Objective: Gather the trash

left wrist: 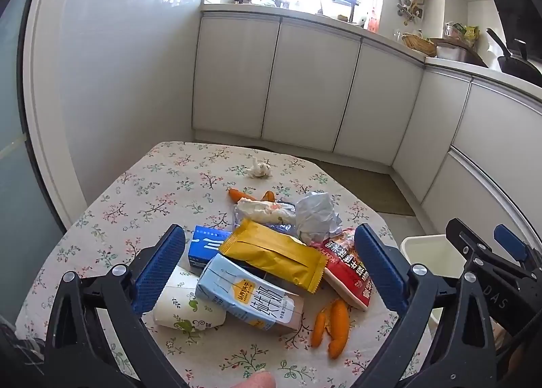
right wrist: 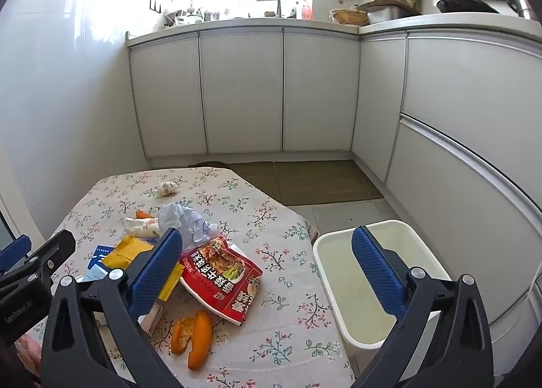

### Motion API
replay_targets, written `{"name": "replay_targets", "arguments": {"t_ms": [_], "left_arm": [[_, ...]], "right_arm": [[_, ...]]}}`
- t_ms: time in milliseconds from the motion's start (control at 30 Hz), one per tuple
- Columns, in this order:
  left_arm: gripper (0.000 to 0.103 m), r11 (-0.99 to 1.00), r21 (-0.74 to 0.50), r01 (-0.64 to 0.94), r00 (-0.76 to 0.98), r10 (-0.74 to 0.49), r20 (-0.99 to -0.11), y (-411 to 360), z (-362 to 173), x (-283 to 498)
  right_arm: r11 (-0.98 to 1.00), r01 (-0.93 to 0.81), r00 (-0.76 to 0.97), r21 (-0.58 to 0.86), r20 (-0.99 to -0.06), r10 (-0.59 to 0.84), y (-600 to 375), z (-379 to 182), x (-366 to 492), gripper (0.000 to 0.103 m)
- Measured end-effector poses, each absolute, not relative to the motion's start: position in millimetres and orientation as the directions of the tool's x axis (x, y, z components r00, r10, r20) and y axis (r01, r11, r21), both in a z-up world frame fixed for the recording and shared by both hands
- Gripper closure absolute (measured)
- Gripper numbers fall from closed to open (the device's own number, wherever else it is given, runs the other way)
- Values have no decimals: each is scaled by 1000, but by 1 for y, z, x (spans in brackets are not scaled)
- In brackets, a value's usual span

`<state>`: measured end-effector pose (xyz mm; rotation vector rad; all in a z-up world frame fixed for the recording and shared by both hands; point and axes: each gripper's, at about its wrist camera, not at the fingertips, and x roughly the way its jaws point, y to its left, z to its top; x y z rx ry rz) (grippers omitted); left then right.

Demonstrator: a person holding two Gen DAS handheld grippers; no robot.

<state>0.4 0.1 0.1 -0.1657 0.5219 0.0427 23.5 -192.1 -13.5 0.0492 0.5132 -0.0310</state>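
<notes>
The table [right wrist: 288,286] ended at its right edge just beside the white bin [right wrist: 342,286], which stood on the floor, with bare floor and a mat [right wrist: 315,181] beyond. Both grippers hovered spread wide, gripping nothing. The left gripper [left wrist: 271,273] framed the heaped trash: milk carton [left wrist: 250,293], yellow wrapper [left wrist: 274,252] (lying across it). The right gripper [right wrist: 267,273] hung over the red noodle packet [right wrist: 223,273], orange peel [right wrist: 193,337] nearer.

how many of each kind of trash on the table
boxes: 2, milk carton, blue box
paper cup: 1
packets: 2, yellow packet, red packet
crumpled wads: 3
orange peel piles: 2
total: 10
</notes>
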Motion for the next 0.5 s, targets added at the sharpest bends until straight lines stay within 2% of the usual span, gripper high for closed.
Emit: {"name": "replay_targets", "arguments": {"t_ms": [500], "left_arm": [[7, 984, -161, -81, 868, -10, -497, -6, 1, 2]], "right_arm": [[999, 27, 877, 27, -480, -11, -199, -2, 27, 6]]}}
